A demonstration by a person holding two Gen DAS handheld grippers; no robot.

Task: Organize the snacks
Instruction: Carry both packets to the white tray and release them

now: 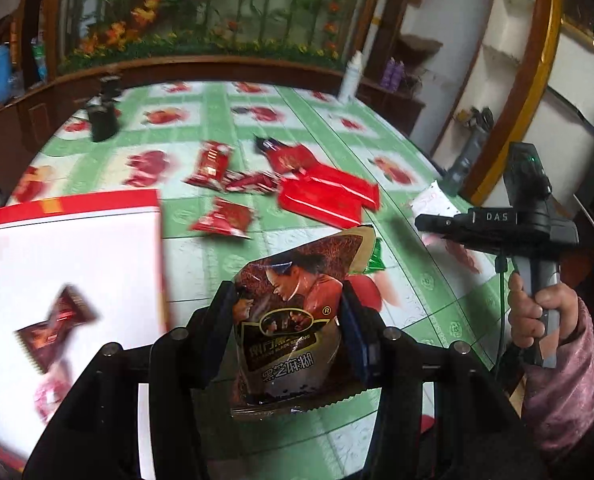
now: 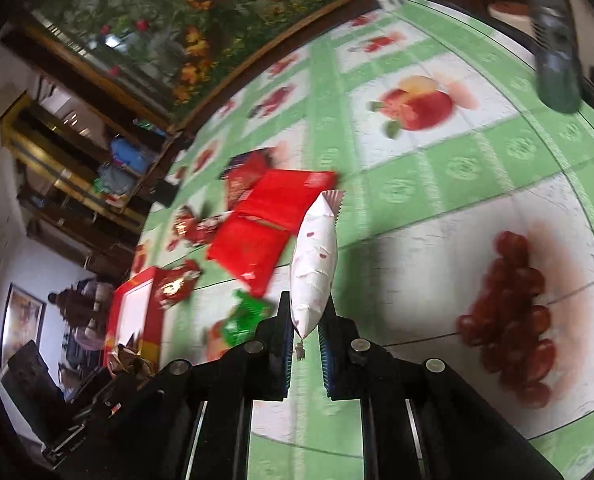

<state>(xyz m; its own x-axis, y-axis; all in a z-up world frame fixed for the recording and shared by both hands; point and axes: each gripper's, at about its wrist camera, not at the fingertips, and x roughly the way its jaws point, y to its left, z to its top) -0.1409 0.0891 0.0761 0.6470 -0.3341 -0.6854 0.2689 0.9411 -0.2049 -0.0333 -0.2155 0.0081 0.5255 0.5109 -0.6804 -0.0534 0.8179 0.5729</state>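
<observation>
A desk under a green fruit-print cloth carries a red-rimmed white box. Right of the box, the left hand-held gripper tilts downward, clamped on a brown sesame packet. Farther right, the right hand-held gripper pinches a slim white packet above the cloth.
</observation>
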